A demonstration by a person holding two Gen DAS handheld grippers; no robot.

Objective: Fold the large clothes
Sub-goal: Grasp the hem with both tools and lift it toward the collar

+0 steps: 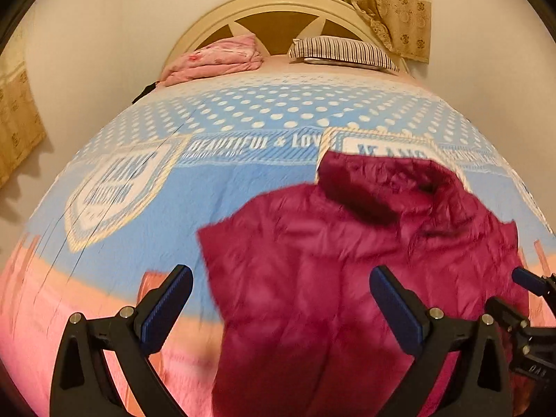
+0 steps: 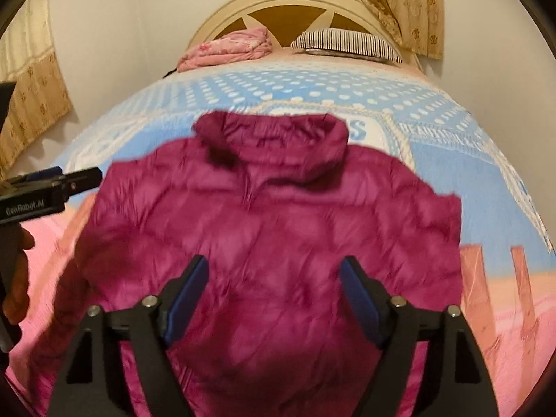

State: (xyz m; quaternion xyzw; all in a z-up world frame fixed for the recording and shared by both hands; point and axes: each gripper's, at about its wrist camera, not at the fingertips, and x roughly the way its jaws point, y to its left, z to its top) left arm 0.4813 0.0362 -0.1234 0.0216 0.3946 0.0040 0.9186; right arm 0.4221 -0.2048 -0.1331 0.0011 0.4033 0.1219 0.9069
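Note:
A magenta puffer jacket [image 1: 333, 260] lies spread on the bed, collar toward the headboard; it fills the middle of the right wrist view [image 2: 271, 229]. My left gripper [image 1: 281, 288] is open and empty above the jacket's left side. My right gripper [image 2: 274, 288] is open and empty above the jacket's lower middle. The right gripper's tip also shows at the right edge of the left wrist view [image 1: 531, 283]. The left gripper shows at the left edge of the right wrist view [image 2: 52, 182], held by a hand.
The bed carries a blue, white-dotted and pink blanket [image 1: 243, 111]. A folded pink quilt [image 1: 215, 59] and a striped pillow [image 1: 344, 52] lie by the cream headboard [image 1: 278, 10]. Curtains [image 1: 392, 3] hang behind it. Walls flank the bed.

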